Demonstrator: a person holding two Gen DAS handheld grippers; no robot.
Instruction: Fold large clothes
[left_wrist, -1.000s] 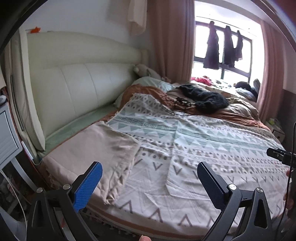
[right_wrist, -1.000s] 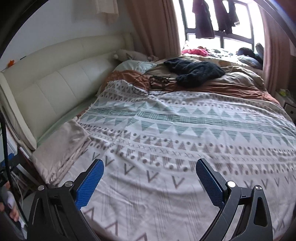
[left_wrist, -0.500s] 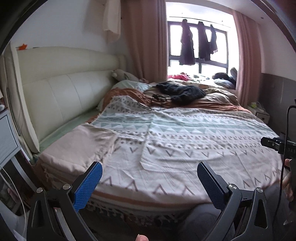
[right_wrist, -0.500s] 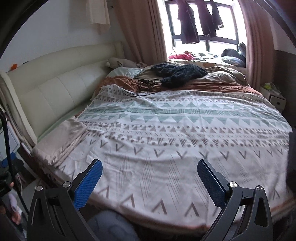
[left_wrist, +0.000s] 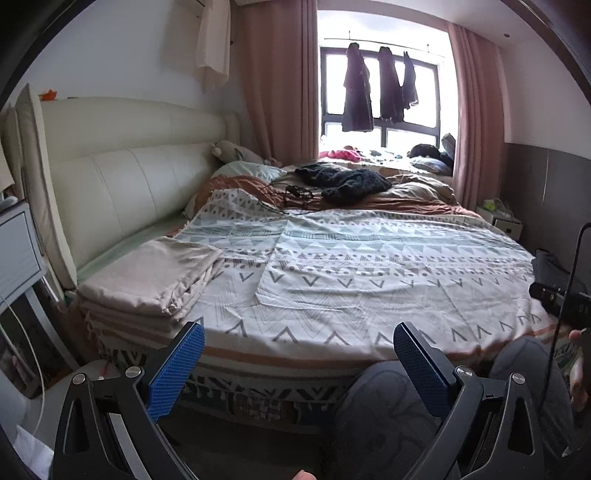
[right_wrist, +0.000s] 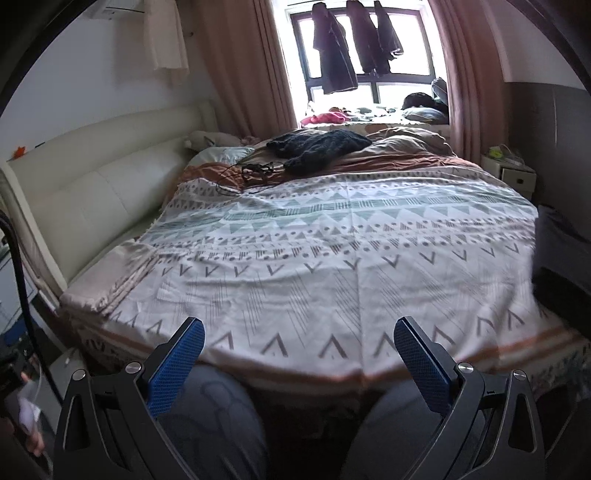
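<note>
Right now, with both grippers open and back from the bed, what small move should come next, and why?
Probably bring both grippers down to the near edge of the white geometric-patterned sheet. It lies spread flat and unfolded over the bed, while the left gripper and right gripper hang empty, jaws wide apart, short of that edge.

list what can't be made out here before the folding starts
- Patterned sheet: near hem blurred in right wrist view, hidden behind knees.
- Folded beige cloth: layer count unclear in left wrist view; smeared at right view's edge.
- Dark knit garment: type too small, bunched.
- Cables: ends tangled, unreadable.
</note>
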